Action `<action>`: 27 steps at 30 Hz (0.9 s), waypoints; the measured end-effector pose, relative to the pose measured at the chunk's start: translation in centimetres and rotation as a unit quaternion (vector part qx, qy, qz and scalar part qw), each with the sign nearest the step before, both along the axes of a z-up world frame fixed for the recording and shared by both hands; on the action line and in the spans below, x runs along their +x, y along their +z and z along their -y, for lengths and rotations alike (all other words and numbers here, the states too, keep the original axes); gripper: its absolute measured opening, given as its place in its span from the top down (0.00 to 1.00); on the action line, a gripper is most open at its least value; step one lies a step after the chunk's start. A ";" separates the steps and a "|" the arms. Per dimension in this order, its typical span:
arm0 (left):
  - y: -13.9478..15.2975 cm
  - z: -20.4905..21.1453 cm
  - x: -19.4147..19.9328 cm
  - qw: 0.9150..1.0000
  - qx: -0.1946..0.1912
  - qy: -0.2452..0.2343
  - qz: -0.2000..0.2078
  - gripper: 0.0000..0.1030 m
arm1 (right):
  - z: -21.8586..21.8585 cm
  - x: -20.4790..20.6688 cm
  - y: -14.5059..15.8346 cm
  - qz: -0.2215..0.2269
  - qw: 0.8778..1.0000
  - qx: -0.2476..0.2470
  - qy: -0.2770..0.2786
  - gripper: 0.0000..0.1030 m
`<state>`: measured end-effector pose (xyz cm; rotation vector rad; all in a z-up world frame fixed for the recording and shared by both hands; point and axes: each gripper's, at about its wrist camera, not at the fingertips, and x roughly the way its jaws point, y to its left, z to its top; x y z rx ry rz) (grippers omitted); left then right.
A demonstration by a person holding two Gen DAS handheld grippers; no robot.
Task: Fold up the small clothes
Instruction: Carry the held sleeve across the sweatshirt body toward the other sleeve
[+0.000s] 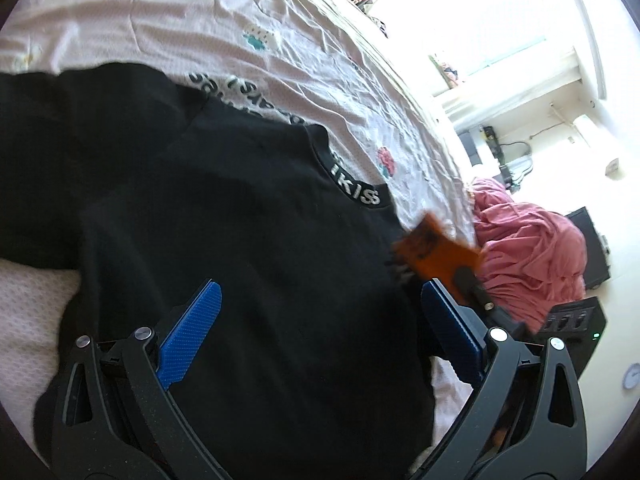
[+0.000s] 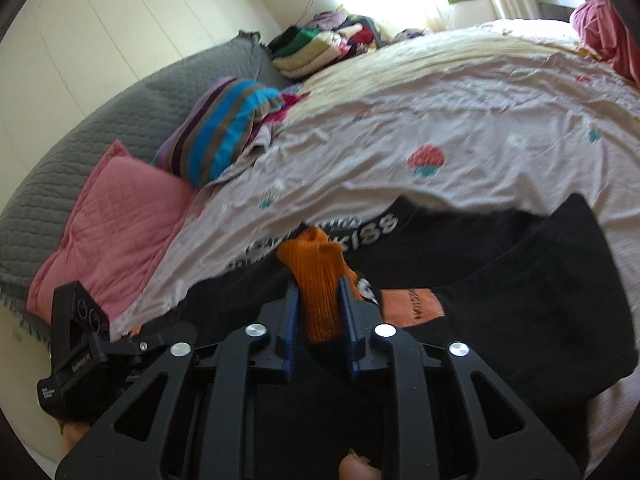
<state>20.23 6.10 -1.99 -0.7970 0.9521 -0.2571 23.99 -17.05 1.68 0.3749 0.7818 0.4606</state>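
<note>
Orange sock [image 2: 320,292] between right gripper [image 2: 318,312] fingers, black shirt [image 2: 520,300] beneath

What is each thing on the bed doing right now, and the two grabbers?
black shirt: lying on the bedsheet, partly folded.
orange knit cloth: pinched, sticking up.
left gripper: open, empty, over the black shirt.
right gripper: closed on the orange knit cloth.
bedsheet: wrinkled.

One black shirt [image 2: 500,280] on the bed [image 2: 460,120], one orange sock [image 2: 320,280], two pillows: pink [image 2: 120,220], striped [image 2: 224,128].
</note>
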 end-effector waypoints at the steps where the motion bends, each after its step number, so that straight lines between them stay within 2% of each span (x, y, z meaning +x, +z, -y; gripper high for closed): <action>1: -0.2 0.1 0.0 1.000 -0.006 -0.002 0.000 0.09 | -0.1 -0.1 -0.2 -0.003 1.000 0.001 0.004 0.78; 6: -0.9 1.8 0.5 1.000 -0.020 -0.022 0.003 0.10 | 0.7 -1.0 -0.2 -0.002 1.000 0.002 0.003 0.77; 8: -1.1 2.6 0.7 0.999 -0.022 -0.035 0.004 0.15 | 1.5 -1.3 -0.1 0.000 1.000 0.001 -0.005 0.76; 12: -1.5 4.7 1.3 0.998 -0.024 -0.062 0.004 0.40 | 3.4 -1.7 -0.2 -0.006 1.000 0.006 -0.020 0.73; 13: -1.7 5.1 1.4 0.997 -0.024 -0.068 0.003 0.43 | 3.8 -1.8 -0.3 -0.007 1.000 0.006 -0.024 0.73; 20: -3.0 7.8 2.5 0.996 0.013 -0.090 -0.013 0.50 | 6.3 -2.8 -0.8 -0.014 0.999 0.006 -0.045 0.73; 22: -3.2 8.1 2.7 0.996 0.024 -0.088 -0.012 0.66 | 7.0 -2.9 -1.0 -0.017 0.998 0.009 -0.051 0.73; 23: -3.3 8.2 2.8 0.996 0.028 -0.090 -0.011 0.69 | 7.4 -2.9 -1.1 -0.020 0.998 0.011 -0.056 0.73; 25: -3.3 8.2 3.0 0.995 0.034 -0.091 -0.008 0.84 | 8.0 -3.0 -1.2 -0.022 0.998 0.012 -0.062 0.73; 27: -3.0 8.0 3.0 0.995 0.040 -0.091 0.003 0.92 | 8.6 -3.0 -1.3 -0.024 0.997 0.014 -0.069 0.73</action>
